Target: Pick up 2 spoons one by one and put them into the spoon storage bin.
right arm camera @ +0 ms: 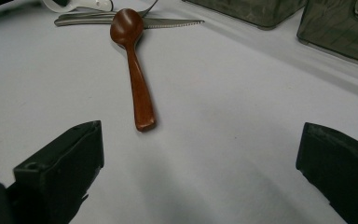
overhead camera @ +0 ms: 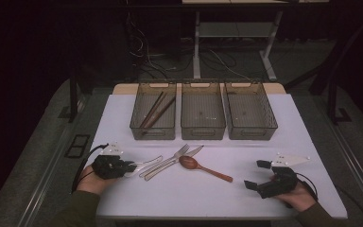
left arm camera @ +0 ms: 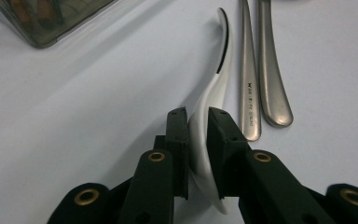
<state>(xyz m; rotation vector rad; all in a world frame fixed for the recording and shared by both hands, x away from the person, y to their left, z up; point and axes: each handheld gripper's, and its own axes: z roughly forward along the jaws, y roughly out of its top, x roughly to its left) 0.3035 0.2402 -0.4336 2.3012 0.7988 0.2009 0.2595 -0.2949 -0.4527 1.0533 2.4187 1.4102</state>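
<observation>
My left gripper [left arm camera: 196, 122] clamps its matte black pads on the glossy, curved white ceramic spoon [left arm camera: 213, 98], lying on the smooth white table [overhead camera: 274, 142] just beside two brushed steel handles [left arm camera: 261, 74]. My right gripper [right arm camera: 200, 154] rests wide apart, facing a polished reddish-brown wooden spoon [right arm camera: 131, 51].

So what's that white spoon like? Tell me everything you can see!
The white spoon looks smooth and glossy, like ceramic or plastic, with a curved handle. It lies on the white table, left of a metal fork and knife, close beside them. The left gripper has its two black jaws pressed on the spoon, one on each side. In the high view the spoon sticks out from that gripper toward the other cutlery.
</observation>
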